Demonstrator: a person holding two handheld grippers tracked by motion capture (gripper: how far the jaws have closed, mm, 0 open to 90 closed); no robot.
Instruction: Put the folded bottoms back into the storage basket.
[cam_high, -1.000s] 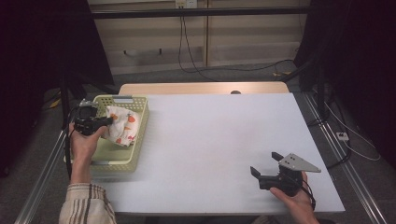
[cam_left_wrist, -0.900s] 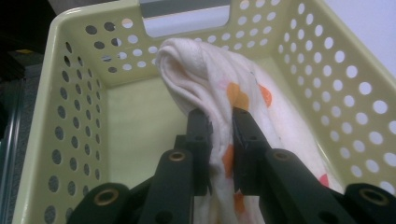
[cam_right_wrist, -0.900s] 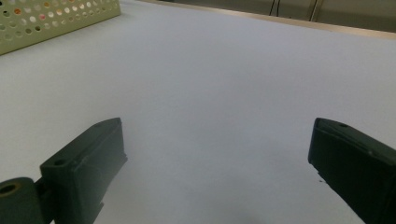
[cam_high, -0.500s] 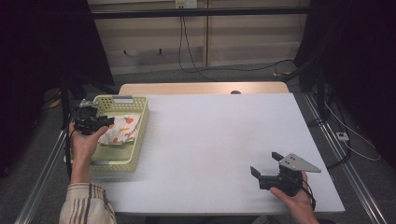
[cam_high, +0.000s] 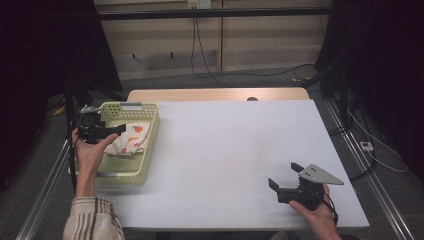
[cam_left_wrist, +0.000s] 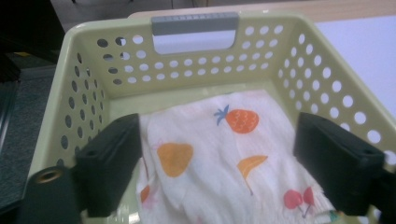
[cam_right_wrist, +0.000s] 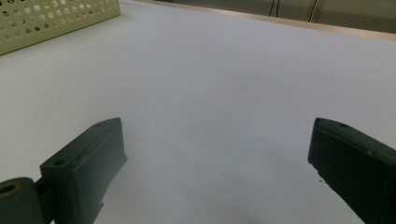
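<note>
The pale green basket (cam_high: 148, 150) sits at the table's nine o'clock edge, and the fruit-print cloth (cam_high: 129, 141) lies crumpled on its floor, towards the twelve o'clock end under the grey handle (cam_left_wrist: 194, 23). My left gripper (cam_high: 118, 129) hangs over the basket's nine o'clock rim, pointing to three o'clock; its jaws have just been opening and now stand spread above the cloth, clear of it. My right gripper (cam_high: 283, 175) rests at five o'clock on the white table (cam_high: 235, 145), jaws wide, nothing between.

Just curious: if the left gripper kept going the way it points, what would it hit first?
Probably the fruit-print cloth lying in the green basket; the left gripper hangs open just above it.
</note>
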